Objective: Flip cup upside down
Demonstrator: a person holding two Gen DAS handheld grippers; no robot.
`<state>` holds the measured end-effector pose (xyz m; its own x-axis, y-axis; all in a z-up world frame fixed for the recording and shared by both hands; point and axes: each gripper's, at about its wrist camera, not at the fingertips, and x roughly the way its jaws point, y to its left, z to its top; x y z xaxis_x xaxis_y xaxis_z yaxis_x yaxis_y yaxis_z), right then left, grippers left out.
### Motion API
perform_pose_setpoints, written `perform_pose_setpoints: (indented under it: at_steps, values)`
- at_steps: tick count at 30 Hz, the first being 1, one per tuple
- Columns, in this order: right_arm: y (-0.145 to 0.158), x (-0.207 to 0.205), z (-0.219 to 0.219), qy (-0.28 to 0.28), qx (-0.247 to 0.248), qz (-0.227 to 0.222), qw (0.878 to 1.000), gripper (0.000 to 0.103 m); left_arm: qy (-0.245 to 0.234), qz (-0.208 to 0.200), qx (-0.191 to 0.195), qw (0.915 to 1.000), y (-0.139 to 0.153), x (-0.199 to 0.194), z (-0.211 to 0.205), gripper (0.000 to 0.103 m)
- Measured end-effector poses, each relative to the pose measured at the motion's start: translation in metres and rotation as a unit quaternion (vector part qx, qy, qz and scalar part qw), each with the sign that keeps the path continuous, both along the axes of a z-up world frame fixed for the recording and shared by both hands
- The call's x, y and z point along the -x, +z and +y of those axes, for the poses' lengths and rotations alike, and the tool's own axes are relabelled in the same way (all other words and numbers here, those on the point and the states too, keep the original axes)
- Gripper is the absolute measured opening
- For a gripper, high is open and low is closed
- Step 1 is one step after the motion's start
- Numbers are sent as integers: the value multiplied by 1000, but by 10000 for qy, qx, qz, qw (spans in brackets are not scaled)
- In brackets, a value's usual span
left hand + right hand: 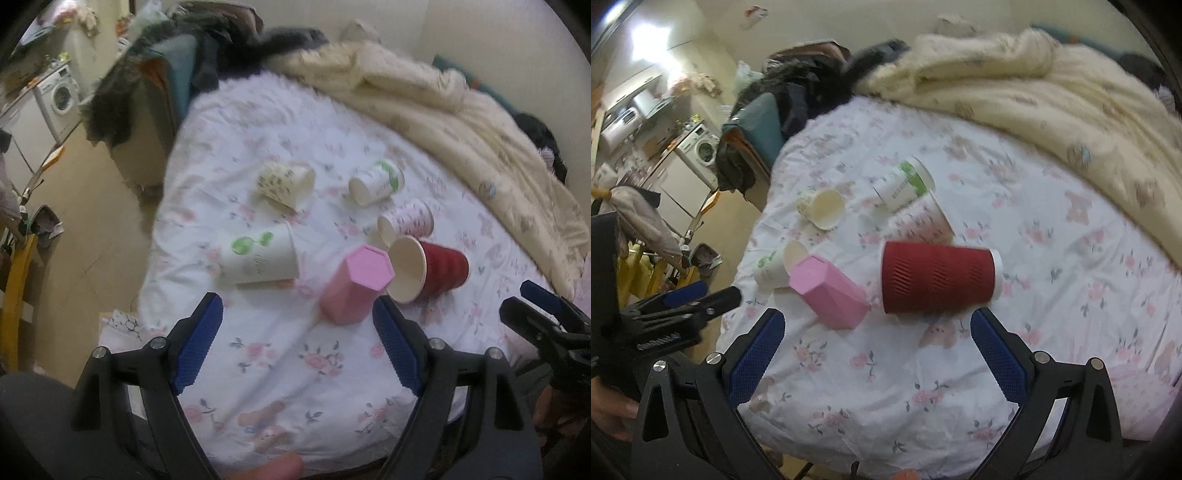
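Several cups lie on their sides on a floral bed sheet (295,354). A red ribbed cup (428,271) (938,282) lies with its mouth toward the left gripper. A pink hexagonal cup (354,286) (831,293) lies beside it. A white cup with green print (260,254), a cream patterned cup (284,181), a white and green cup (376,182) and a pink-patterned cup (406,221) lie farther off. My left gripper (295,347) is open and empty, just short of the pink cup. My right gripper (877,358) is open and empty, just short of the red cup.
A cream blanket (461,114) is bunched along the far and right side of the bed. Dark clothes (207,62) are piled at the far left corner. The bed's left edge drops to the floor, with a washing machine (61,96) beyond.
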<state>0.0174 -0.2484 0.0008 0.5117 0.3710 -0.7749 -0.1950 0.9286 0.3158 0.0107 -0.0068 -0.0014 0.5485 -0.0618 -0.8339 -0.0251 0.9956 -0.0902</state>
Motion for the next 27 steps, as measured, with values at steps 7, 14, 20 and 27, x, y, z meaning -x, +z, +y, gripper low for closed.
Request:
perform_pose_setpoints:
  at_steps: [7, 14, 20, 27]
  values:
    - [-1, 9, 20, 58, 206, -190, 9996, 103, 113, -411, -6, 9991, 1, 16, 9, 91]
    - [-8, 8, 26, 88, 361, -187, 9991, 103, 215, -314, 117, 9992, -7, 13, 11, 100]
    - [-9, 6, 24, 61, 356, -145, 9992, 103, 193, -299, 100, 9993, -7, 14, 8, 100]
    - [-10, 6, 22, 47, 341, -124, 9993, 103, 207, -284, 80, 9994, -8, 13, 8, 100]
